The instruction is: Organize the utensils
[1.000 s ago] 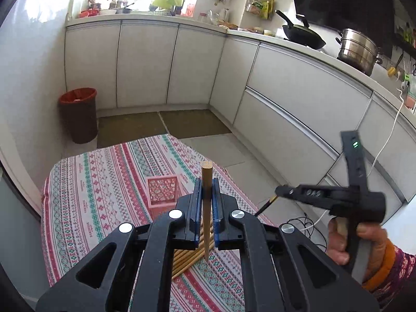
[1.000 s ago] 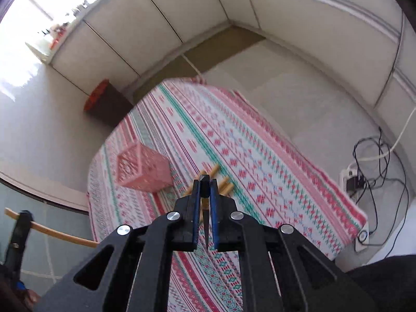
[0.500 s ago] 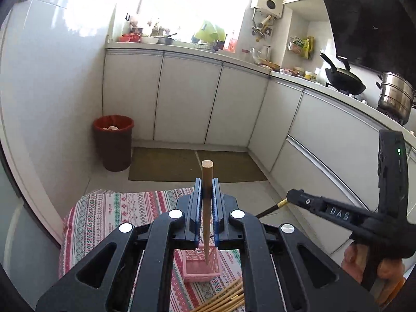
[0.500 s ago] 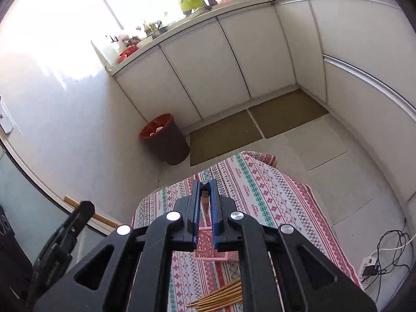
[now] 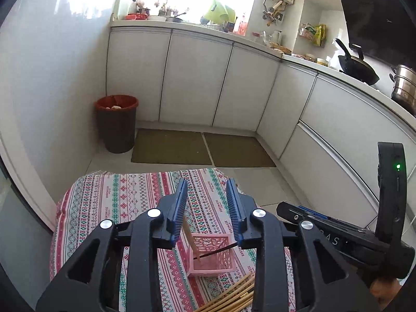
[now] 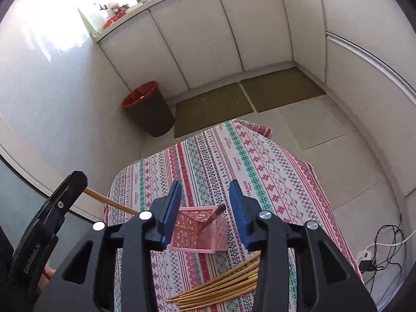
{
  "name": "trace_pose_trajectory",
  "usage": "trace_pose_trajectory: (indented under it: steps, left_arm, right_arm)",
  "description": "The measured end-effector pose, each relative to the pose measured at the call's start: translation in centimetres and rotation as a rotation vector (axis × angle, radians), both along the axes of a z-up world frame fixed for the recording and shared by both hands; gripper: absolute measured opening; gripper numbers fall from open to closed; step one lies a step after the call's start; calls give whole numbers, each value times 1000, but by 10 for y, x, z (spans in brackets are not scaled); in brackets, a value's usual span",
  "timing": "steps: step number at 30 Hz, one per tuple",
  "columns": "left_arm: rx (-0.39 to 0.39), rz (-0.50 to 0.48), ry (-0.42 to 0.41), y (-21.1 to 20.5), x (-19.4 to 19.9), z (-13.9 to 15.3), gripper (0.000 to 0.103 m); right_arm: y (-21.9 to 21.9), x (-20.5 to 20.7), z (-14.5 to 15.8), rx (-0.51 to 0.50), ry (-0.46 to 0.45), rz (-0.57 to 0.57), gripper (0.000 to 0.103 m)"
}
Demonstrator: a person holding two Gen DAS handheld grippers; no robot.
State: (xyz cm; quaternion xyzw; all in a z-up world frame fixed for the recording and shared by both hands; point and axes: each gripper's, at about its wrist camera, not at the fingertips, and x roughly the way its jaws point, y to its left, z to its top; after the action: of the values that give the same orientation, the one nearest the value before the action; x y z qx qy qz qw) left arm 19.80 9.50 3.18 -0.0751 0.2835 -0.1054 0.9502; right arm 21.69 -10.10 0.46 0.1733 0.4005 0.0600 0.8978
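Both tongs, left (image 5: 207,209) and right (image 6: 205,208), spread wide, two chopsticks (image 5: 192,244) leaning in pink basket (image 5: 212,260) beneath.

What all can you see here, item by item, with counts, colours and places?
basket: one, pink, on the tablecloth
light chopstick: one, pale wood, leaning in the basket
dark chopstick: one, dark brown, leaning in the basket
loose chopsticks: several, pale wood, near side of the basket
tablecloth: one, red-green-white pattern, over the table
bin: one, brown with red rim, by the wall
floor mats: two, olive, before the cabinets
wok: one, black, on the counter
left claw: open, black and blue
right claw: open, black and blue
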Motion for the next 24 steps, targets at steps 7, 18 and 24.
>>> trace_pose_trajectory:
  steps: [7, 18, 24]
  left_arm:
    - [11, -52, -56, -17, -32, 23, 65]
    - [342, -451, 211, -129, -57, -53, 95]
    - [416, -541, 507, -183, -14, -151, 82]
  right_arm:
    - [-46, -37, -6, -8, 12, -121, 65]
    - [-154, -113, -112, 12, 343, -362, 79]
    - [-194, -138, -160, 100, 483, -434, 79]
